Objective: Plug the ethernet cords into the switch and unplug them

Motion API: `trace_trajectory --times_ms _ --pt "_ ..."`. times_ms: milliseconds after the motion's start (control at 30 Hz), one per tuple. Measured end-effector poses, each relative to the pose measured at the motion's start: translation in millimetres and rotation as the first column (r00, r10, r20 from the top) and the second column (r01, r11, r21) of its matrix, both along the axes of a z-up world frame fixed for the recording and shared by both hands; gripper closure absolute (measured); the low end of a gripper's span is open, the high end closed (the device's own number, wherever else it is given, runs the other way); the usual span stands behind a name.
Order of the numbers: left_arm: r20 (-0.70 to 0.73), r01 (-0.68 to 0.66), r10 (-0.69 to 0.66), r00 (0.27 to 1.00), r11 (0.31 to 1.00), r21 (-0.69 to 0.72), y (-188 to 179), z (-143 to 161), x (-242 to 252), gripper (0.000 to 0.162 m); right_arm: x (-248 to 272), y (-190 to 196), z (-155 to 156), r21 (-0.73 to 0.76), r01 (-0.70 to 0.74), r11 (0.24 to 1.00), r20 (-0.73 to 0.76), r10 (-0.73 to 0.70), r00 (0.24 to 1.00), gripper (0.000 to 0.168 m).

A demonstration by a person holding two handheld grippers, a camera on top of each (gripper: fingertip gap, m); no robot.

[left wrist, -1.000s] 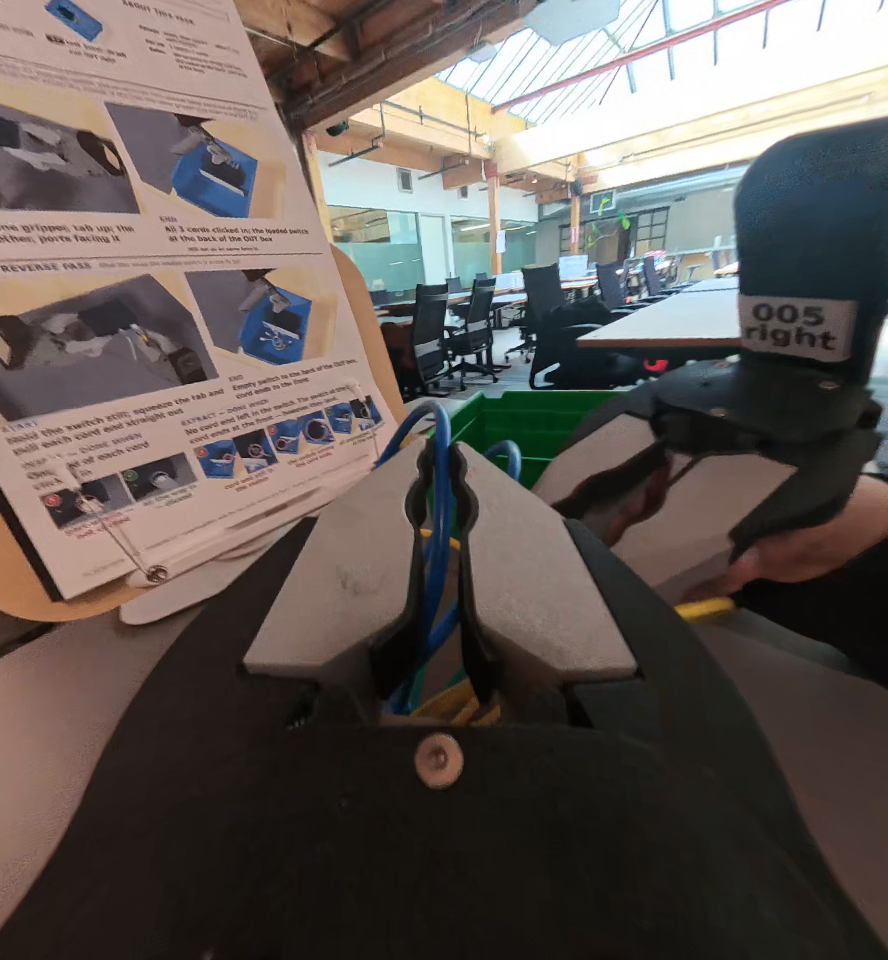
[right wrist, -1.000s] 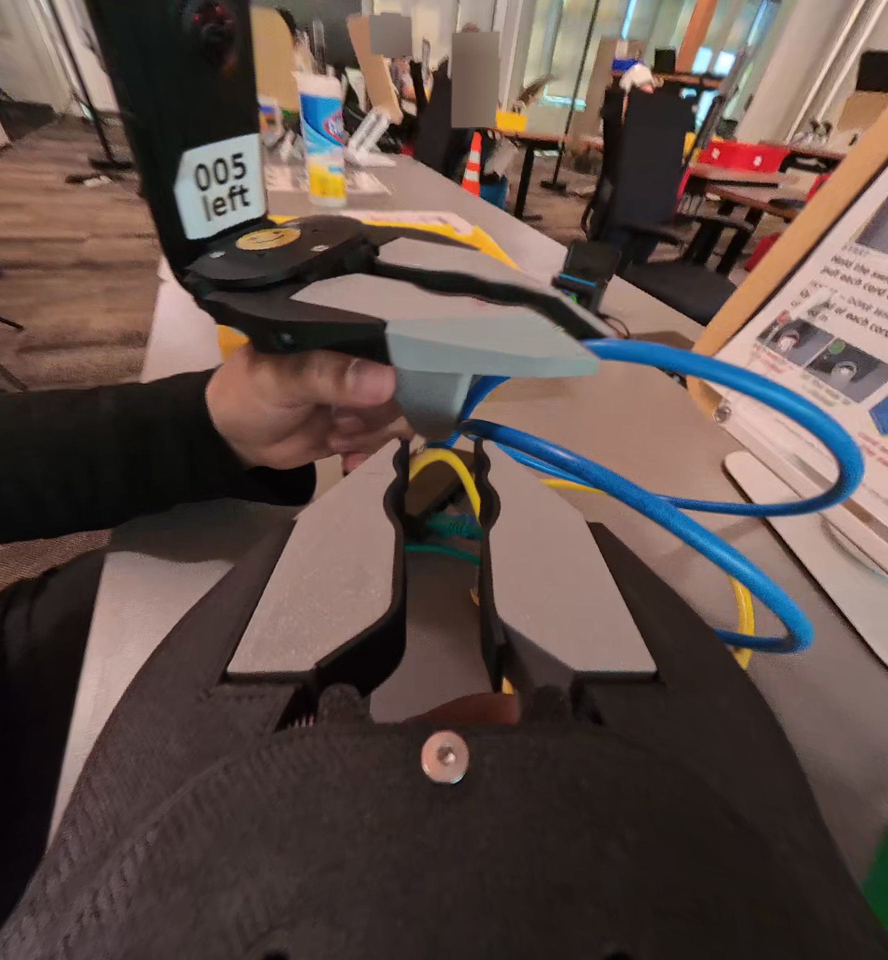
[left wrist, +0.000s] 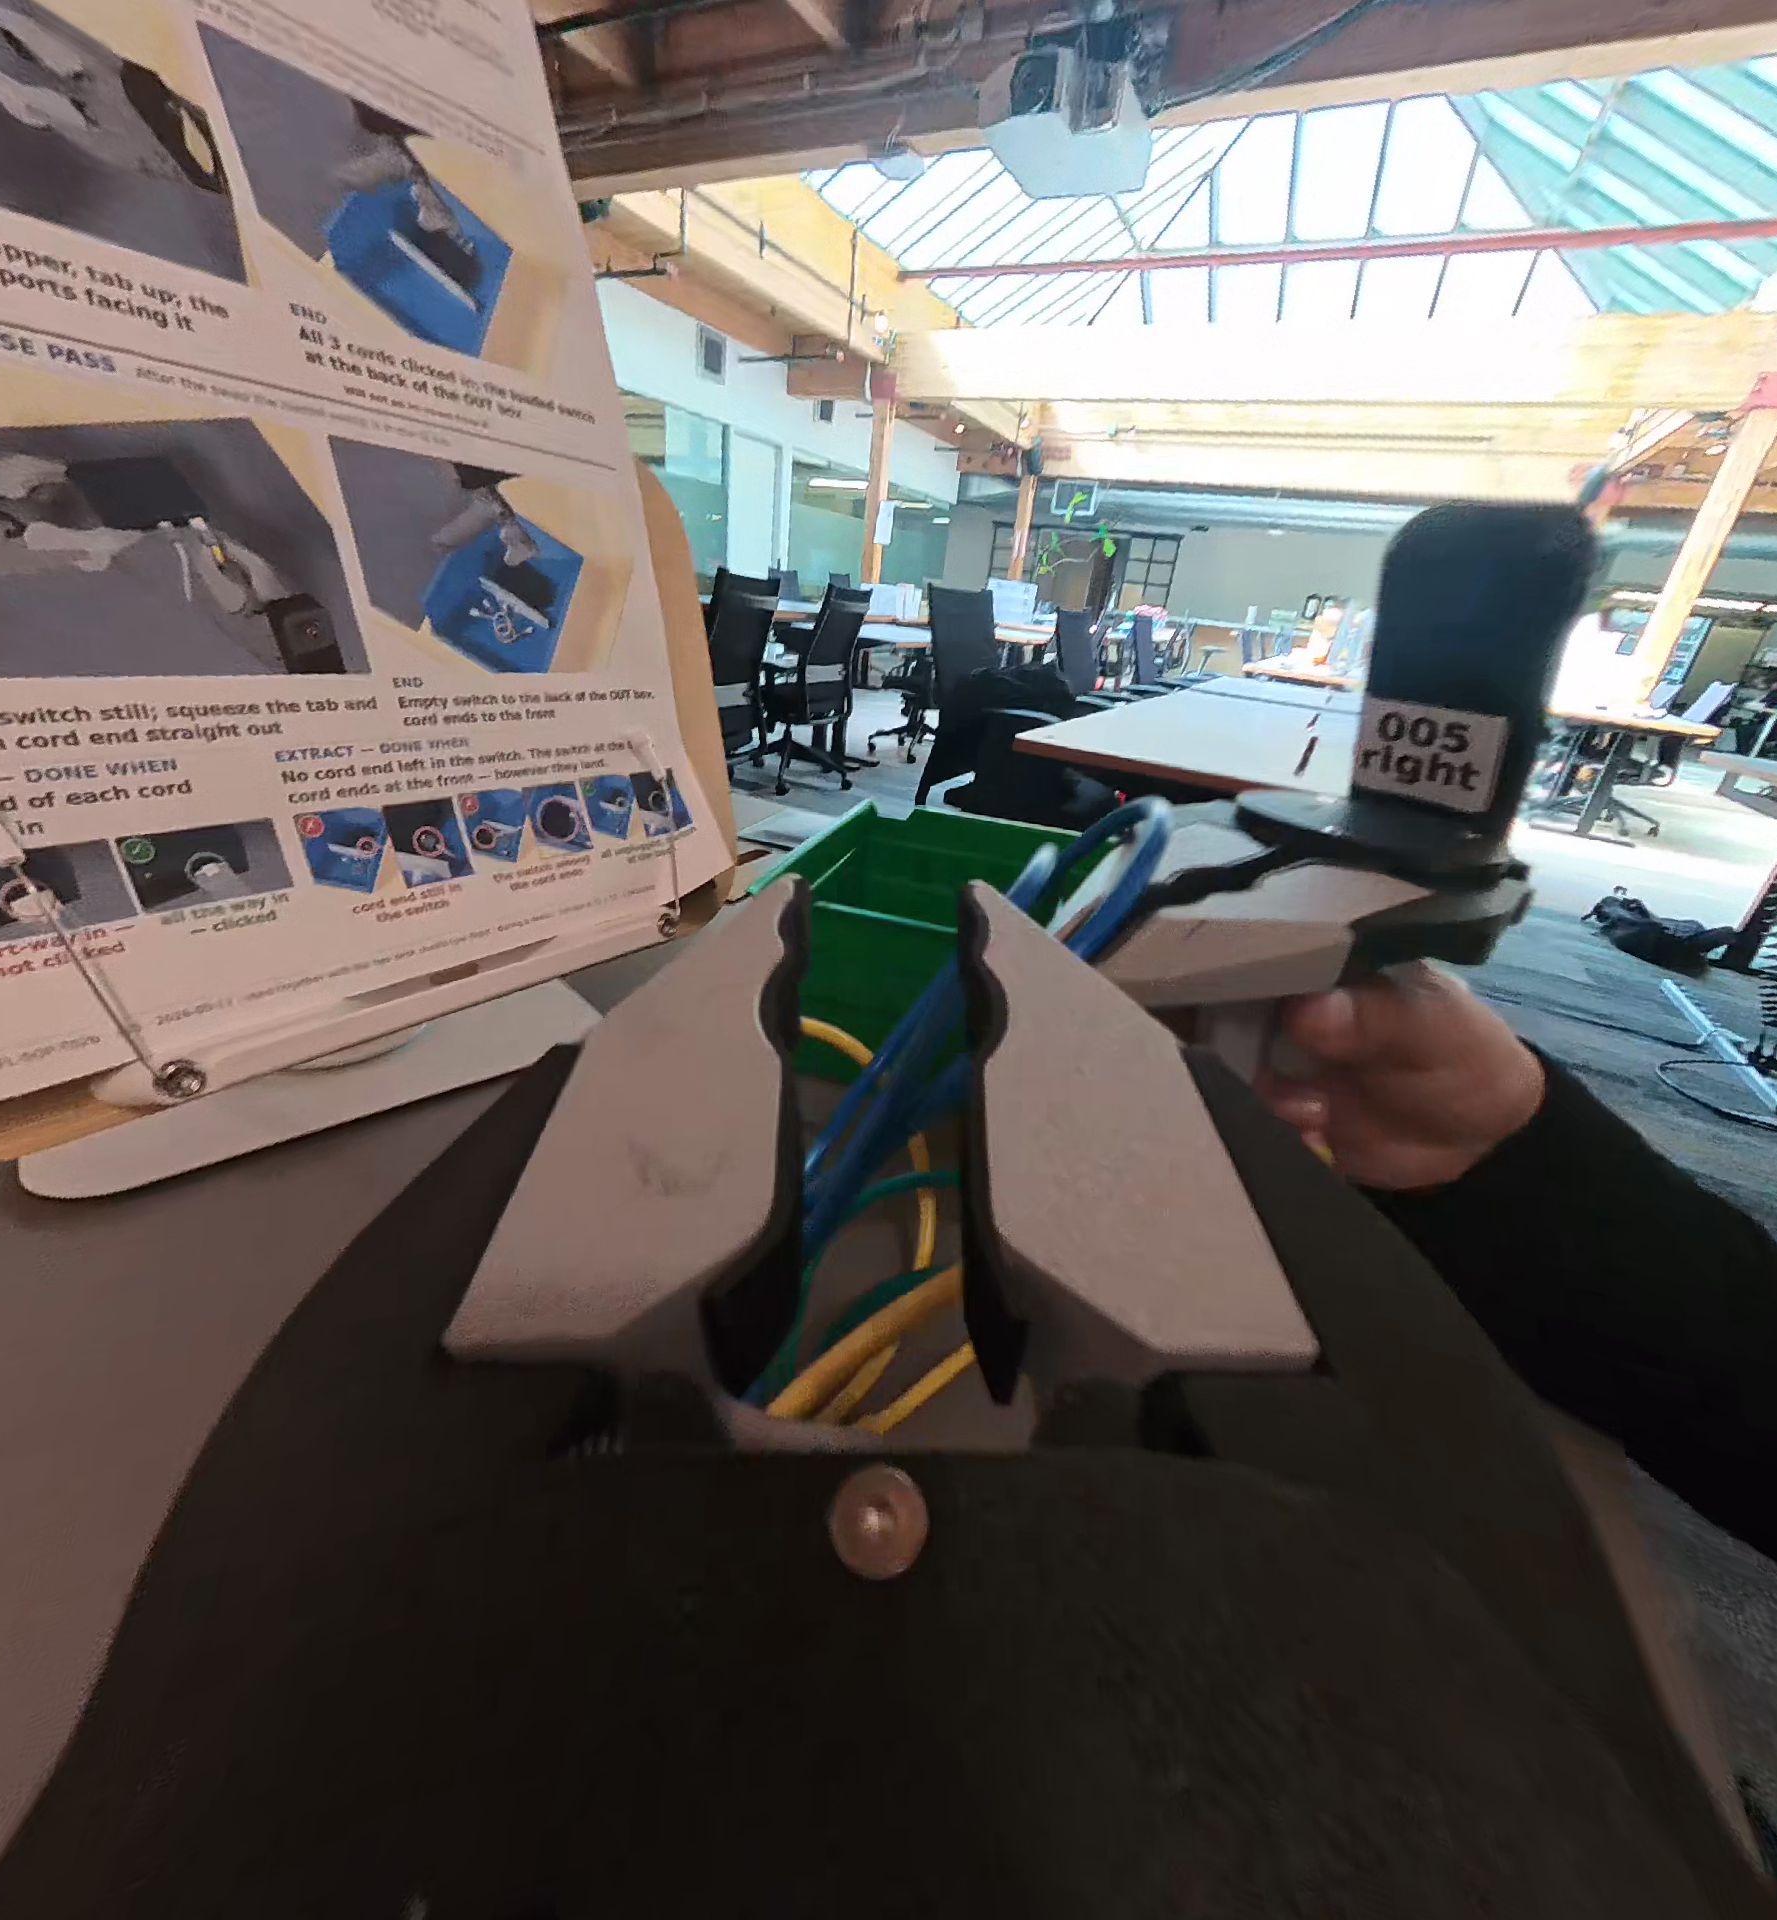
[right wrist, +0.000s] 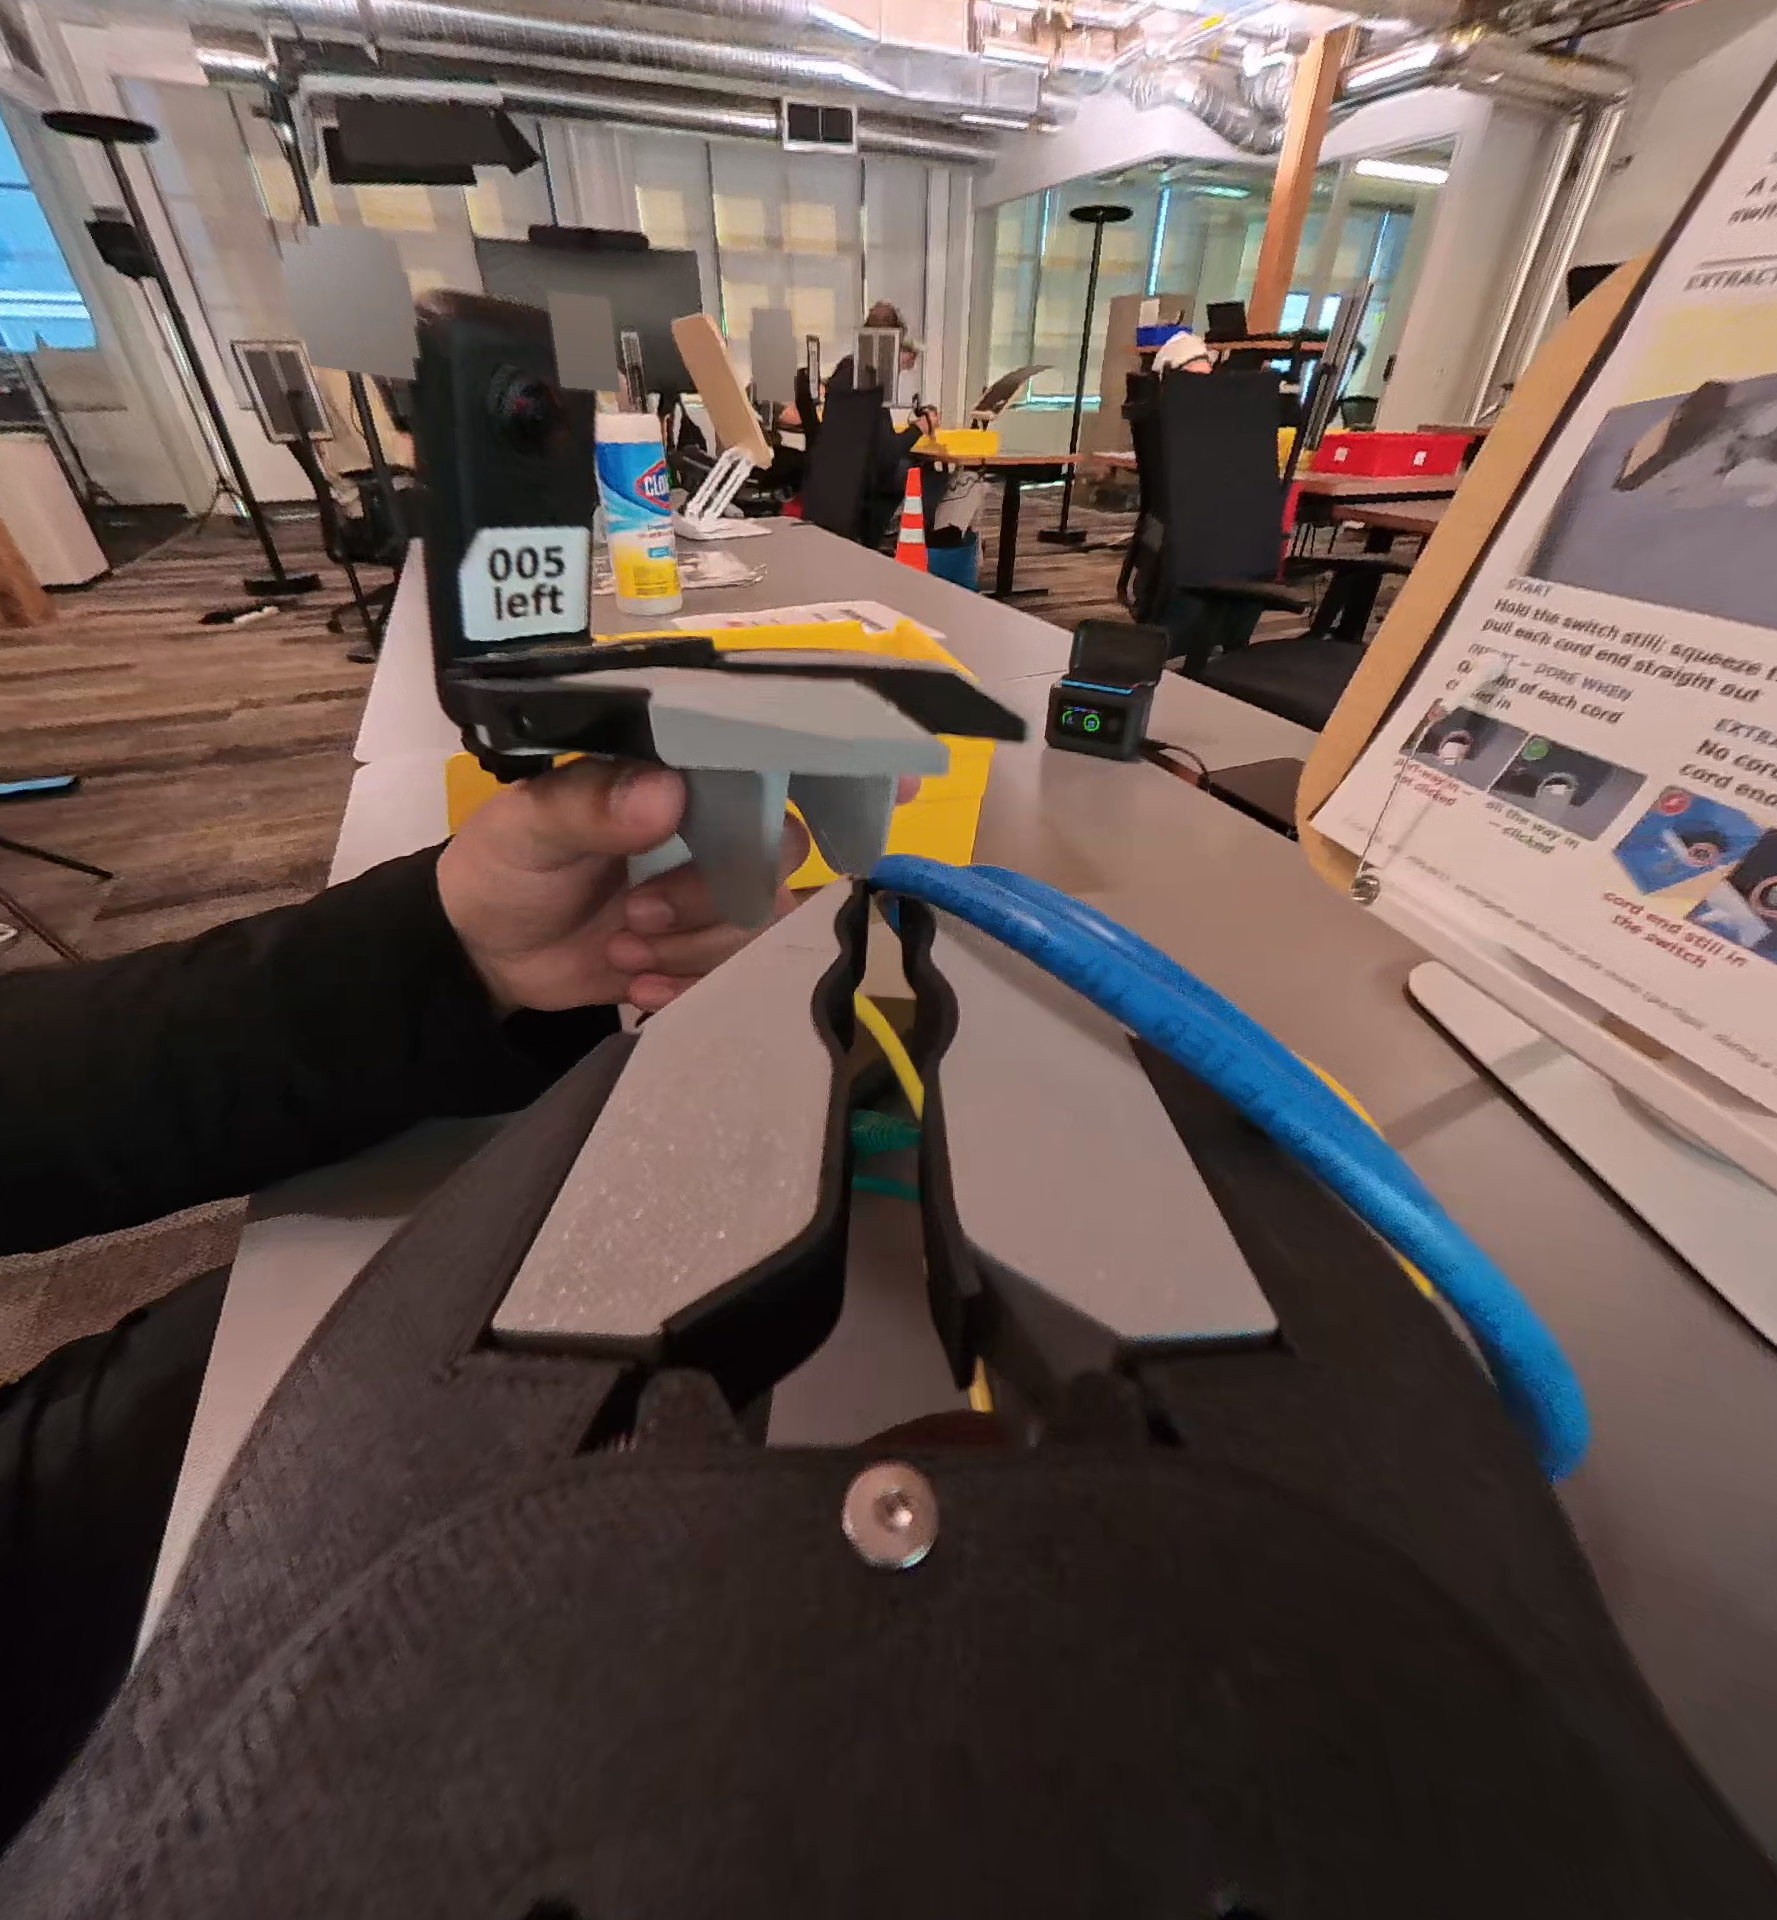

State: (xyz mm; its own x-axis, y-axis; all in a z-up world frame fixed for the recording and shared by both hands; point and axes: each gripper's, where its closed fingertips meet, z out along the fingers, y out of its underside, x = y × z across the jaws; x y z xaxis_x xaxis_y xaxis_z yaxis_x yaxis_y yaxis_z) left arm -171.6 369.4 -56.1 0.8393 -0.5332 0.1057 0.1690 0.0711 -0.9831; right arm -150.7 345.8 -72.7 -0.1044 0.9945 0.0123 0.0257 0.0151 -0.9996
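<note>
Blue cord (right wrist: pixel 1227 1081) looped, right gripper (right wrist: pixel 882 914) pinching it

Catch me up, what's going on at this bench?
A person holds a tool in each hand over a grey table. The right tool is pinched shut on a looped blue cord at its tips. The left tool is open and grips nothing. A yellow cord and a green cord lie loose below, near a green bin. No switch is in view.
</note>
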Motion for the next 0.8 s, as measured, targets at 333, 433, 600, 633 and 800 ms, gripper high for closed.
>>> trace_trajectory --times_ms 333,433,600,633,800 --pt "0.014 0.074 -0.073 0.997 0.982 -0.176 7 -29 -6 0.123 28 13 44 0.043 0.081 0.996 -0.234 -0.069 0.97 0.166" --pt "-0.004 0.126 -0.129 0.992 0.971 -0.204 5 -37 3 0.123 39 13 59 0.044 0.096 0.994 -0.322 -0.077 0.943 0.166" --pt "-0.063 0.103 -0.117 0.991 0.977 -0.189 7 -41 10 0.124 41 -9 63 0.094 -0.011 0.996 -0.337 0.042 0.941 0.167" --pt "-0.076 0.093 -0.108 0.991 0.979 -0.182 7 -41 9 0.123 43 -13 66 0.103 -0.026 0.994 -0.354 0.062 0.933 0.167" --pt "-0.101 0.044 -0.057 0.993 0.991 -0.123 7 -32 4 0.117 55 -24 77 0.151 -0.067 0.986 -0.397 0.122 0.91 0.167"
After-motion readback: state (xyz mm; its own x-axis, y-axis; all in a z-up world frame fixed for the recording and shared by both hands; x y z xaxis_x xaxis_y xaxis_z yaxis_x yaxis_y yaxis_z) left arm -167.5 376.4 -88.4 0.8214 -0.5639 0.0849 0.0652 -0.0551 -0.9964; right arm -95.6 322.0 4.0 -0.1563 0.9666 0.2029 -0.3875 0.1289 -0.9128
